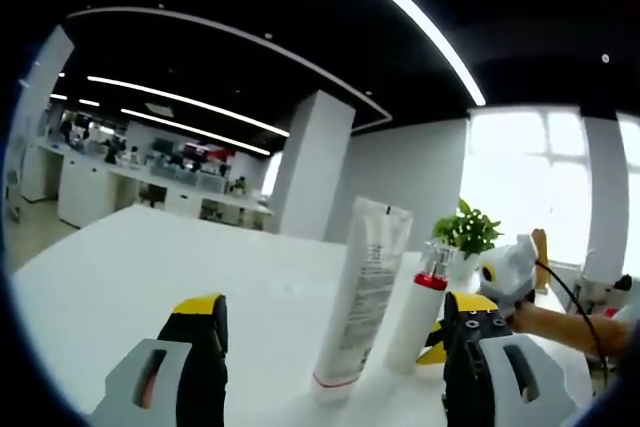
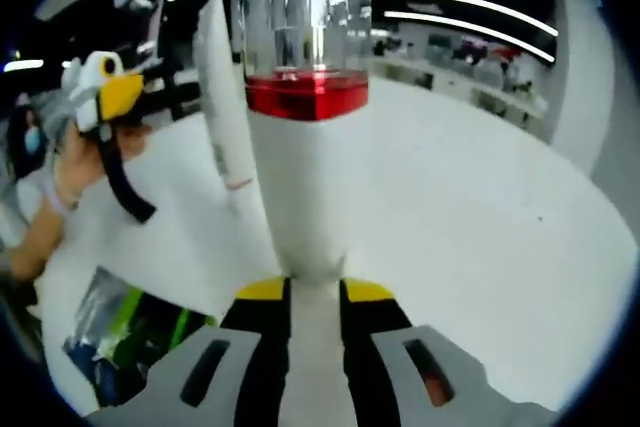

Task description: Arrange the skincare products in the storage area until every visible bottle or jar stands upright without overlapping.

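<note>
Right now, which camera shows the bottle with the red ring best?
The right gripper view. There the bottle with the red ring stands big and close, clamped between the right gripper jaws, its clear cap plain. In the left gripper view it is small, beside the white tube, near the right gripper's yellow tips.

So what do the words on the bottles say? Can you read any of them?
No text can be read.
White tube: rows of grey print down its front, too small and blurred to read.
White pump bottle with a red band and clear cap, held in the right tool: no print shows.
Dark packet at the table's edge: green and blue marks, too blurred to read.
</note>
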{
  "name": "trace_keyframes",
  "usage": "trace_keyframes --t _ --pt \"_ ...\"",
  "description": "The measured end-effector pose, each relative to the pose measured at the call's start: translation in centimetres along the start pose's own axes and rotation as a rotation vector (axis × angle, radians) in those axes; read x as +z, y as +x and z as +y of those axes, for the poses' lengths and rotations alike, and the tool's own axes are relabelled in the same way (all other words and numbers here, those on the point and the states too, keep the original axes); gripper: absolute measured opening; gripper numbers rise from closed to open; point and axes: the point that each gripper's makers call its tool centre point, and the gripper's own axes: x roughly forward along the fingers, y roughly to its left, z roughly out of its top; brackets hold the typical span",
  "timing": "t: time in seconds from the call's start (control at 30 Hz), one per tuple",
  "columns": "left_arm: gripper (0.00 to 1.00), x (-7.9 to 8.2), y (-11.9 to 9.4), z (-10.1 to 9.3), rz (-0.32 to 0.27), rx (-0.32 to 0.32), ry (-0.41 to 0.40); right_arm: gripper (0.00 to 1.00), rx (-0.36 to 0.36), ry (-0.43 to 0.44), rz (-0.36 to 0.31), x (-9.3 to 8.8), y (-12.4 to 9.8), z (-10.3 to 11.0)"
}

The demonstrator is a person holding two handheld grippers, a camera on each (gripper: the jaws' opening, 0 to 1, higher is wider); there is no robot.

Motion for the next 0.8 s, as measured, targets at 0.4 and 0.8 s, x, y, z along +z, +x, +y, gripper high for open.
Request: trace_keyframes --t 0.4,0.8 --pt "0.91 0.0 -0.1 0.1 -0.002 0.003 -0.001 0.32 0.055 -0.163 -0.011 -0.4 2.5 0.2" --pt "0.91 0.0 0.0 0.1 -0.003 0.003 -0.002 0.3 0.028 -0.065 0.032 -0.6 3.1 1.0"
